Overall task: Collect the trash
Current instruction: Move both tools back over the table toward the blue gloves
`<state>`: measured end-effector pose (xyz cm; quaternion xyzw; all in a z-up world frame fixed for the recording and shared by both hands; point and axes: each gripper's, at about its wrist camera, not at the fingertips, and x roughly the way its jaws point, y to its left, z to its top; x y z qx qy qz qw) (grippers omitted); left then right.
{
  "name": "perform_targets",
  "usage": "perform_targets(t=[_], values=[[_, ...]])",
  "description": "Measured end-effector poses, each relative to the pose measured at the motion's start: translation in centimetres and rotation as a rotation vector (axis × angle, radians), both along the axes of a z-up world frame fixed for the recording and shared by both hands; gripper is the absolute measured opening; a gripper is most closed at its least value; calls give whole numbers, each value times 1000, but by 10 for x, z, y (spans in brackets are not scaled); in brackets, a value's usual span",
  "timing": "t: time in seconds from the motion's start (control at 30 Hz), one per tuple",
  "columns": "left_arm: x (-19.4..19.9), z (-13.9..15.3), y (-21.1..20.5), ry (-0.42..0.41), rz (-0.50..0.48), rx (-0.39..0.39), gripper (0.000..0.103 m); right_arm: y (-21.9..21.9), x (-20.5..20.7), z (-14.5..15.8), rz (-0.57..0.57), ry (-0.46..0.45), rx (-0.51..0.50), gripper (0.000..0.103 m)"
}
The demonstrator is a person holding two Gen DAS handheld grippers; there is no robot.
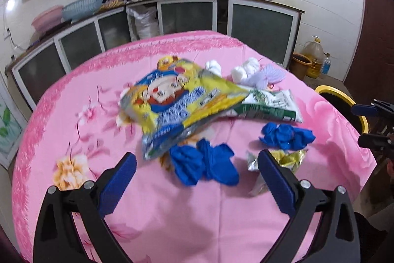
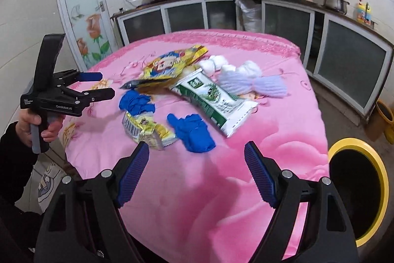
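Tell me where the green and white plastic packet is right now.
In the right wrist view the green and white plastic packet lies mid-table on the pink floral tablecloth, between the crumpled blue gloves and the white knitted bundle, its far end tucked under the yellow cartoon snack bag.

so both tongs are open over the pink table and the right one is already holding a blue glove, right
Not quite: the right tongs are open and empty. The blue glove lies on the pink table ahead of them, as the right wrist view shows. The left tongs are open too.

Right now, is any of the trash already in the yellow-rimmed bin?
No, the bin shows only a dark, empty inside in the right wrist view.
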<state>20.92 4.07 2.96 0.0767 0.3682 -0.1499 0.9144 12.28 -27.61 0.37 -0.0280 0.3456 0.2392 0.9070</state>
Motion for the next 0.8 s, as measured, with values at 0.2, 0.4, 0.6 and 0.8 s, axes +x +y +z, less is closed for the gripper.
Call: perform_targets(t=[0.2, 0.4, 0.6, 0.8], values=[[5, -18, 8, 75, 61, -41, 95, 7, 8, -18, 4, 63, -22, 70], [-10, -18, -4, 96, -55, -134, 95, 14, 19, -25, 32, 84, -42, 64], [-20, -19, -24, 66, -185, -123, 95, 9, 30, -29, 38, 110, -50, 60], [-18, -21, -43, 88, -322, -135, 95, 13, 40, -34, 107, 150, -56, 48]])
